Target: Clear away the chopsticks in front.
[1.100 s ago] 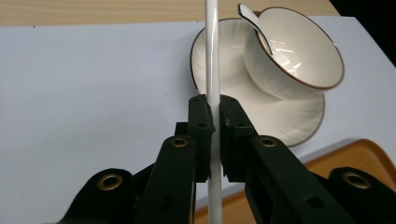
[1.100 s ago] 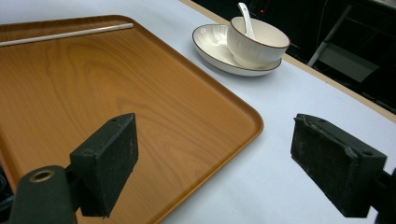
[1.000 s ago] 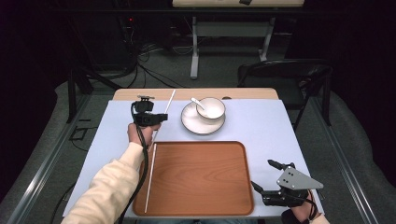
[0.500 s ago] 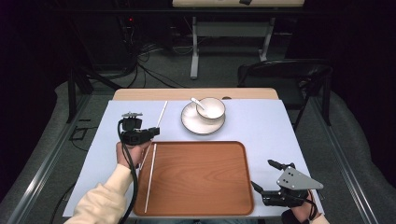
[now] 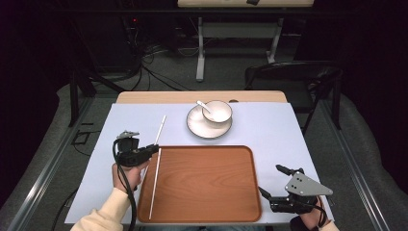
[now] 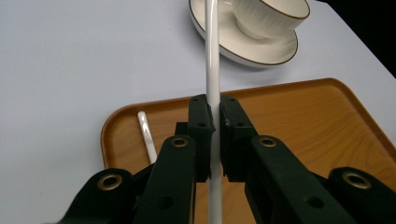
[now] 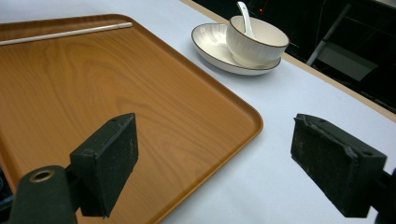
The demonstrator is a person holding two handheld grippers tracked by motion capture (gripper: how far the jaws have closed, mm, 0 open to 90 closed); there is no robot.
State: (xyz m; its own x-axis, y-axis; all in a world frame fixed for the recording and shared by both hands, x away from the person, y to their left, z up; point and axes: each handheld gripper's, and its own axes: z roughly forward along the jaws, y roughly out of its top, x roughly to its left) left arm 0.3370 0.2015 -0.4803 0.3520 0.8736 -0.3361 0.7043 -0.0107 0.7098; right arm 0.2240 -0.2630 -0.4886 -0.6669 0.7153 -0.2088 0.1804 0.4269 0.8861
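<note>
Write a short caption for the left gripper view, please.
Left gripper clamps a white chopstick above the wooden tray, where a second chopstick lies.

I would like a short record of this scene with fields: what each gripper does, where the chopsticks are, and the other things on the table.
left gripper: shut on a white chopstick, at the tray's left edge
right gripper: open, holds nothing, at the tray's near right corner
second chopstick: lies in the tray along its left side
tray: wooden
bowl: on a saucer beyond the tray, spoon inside
</note>
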